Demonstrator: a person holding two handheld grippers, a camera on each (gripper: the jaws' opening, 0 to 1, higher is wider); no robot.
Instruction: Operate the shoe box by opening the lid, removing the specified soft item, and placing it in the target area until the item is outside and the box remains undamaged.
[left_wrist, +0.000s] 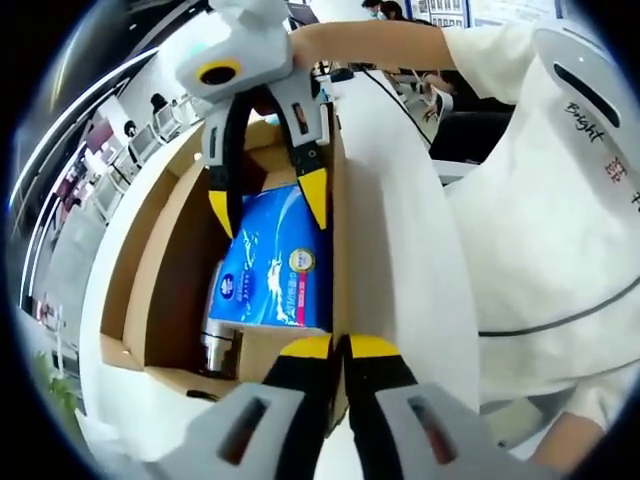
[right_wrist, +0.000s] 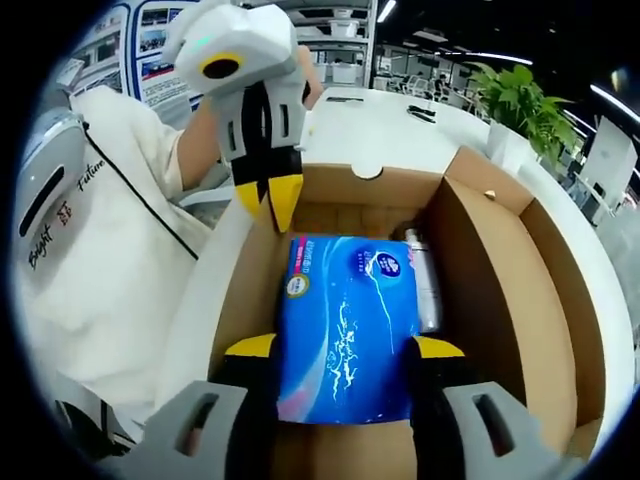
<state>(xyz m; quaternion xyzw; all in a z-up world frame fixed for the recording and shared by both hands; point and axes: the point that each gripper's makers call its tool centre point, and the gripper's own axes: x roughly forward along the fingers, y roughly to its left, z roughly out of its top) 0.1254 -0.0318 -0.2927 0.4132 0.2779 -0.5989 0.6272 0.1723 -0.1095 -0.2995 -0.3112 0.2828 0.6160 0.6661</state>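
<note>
The open cardboard shoe box stands on a white table, its brown inside showing. A blue soft tissue pack lies flat on the box floor. My right gripper is open down inside the box, one jaw on each side of the pack. From the left gripper view the same pack sits between the right gripper's spread yellow tips. My left gripper is shut on the top edge of the box's side wall, and it appears as the left gripper at that wall.
A silver metal bottle lies beside the pack against the far wall; the bottle is also in the box corner. A person in a white shirt stands close beside the box. A green plant sits past the white table.
</note>
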